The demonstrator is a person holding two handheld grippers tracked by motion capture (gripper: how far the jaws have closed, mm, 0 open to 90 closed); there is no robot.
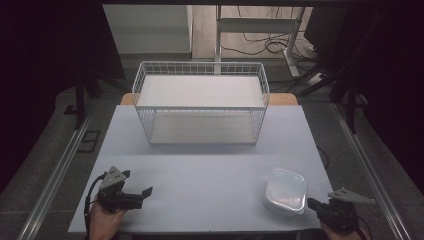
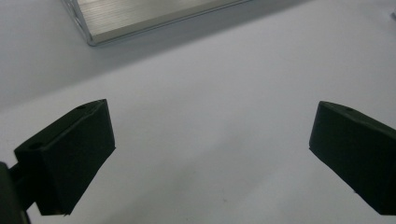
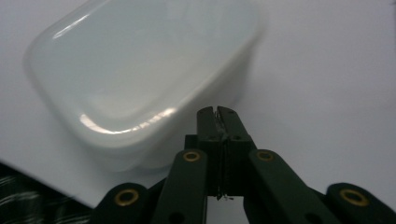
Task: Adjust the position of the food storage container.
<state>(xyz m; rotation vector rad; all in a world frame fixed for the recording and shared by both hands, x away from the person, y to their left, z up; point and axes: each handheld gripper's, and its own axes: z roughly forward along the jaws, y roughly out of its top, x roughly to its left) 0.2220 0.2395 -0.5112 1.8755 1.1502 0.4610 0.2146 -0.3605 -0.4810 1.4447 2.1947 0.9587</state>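
Observation:
A translucent white lidded plastic container (image 1: 285,190) lies on the pale table (image 1: 210,170) at the front right. In the right gripper view the container (image 3: 140,70) sits just ahead and left of my right gripper (image 3: 217,112), whose jaws are pressed together on nothing. The right gripper (image 1: 314,204) rests at the table's front right corner, right beside the container. My left gripper (image 1: 145,193) is at the front left, held by a hand, pointing right. Its jaws stand wide apart over bare table, and its fingers (image 2: 70,154) frame nothing.
A white wire basket shelf (image 1: 200,102) with two tiers stands at the back middle of the table; its lower edge (image 2: 140,18) shows in the left gripper view. Metal rails and dark floor flank the table. A desk frame with cables stands behind.

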